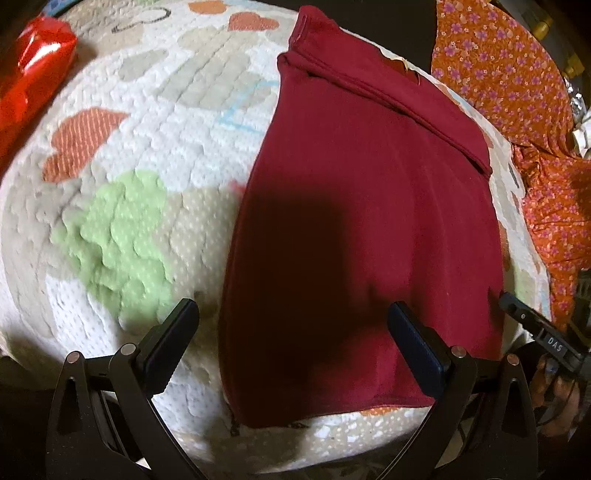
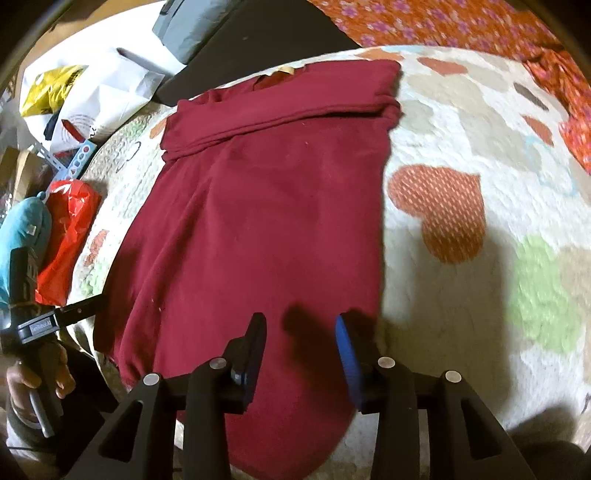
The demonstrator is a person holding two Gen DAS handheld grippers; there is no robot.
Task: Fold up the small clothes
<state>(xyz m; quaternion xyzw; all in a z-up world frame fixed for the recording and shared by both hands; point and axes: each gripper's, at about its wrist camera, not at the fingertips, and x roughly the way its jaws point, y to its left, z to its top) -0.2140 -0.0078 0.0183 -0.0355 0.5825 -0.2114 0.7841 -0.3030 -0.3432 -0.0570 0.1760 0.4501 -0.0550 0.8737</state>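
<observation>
A dark red garment (image 1: 362,229) lies flat as a long folded rectangle on a quilted blanket with hearts (image 1: 122,155). Its far end is folded over with a hem showing. My left gripper (image 1: 291,321) is open wide and empty, hovering over the garment's near left edge. In the right wrist view the same garment (image 2: 258,221) lies lengthwise. My right gripper (image 2: 301,332) is open and empty above its near end. The left gripper also shows in the right wrist view (image 2: 79,310), beside the garment's left edge. The right gripper shows at the edge of the left wrist view (image 1: 532,325).
An orange floral cloth (image 1: 517,92) lies beyond the blanket's right side. A red plastic bag (image 2: 68,229), a teal soft toy (image 2: 22,236) and white and yellow bags (image 2: 92,92) sit off the blanket. A dark surface (image 2: 258,33) lies past the garment's far end.
</observation>
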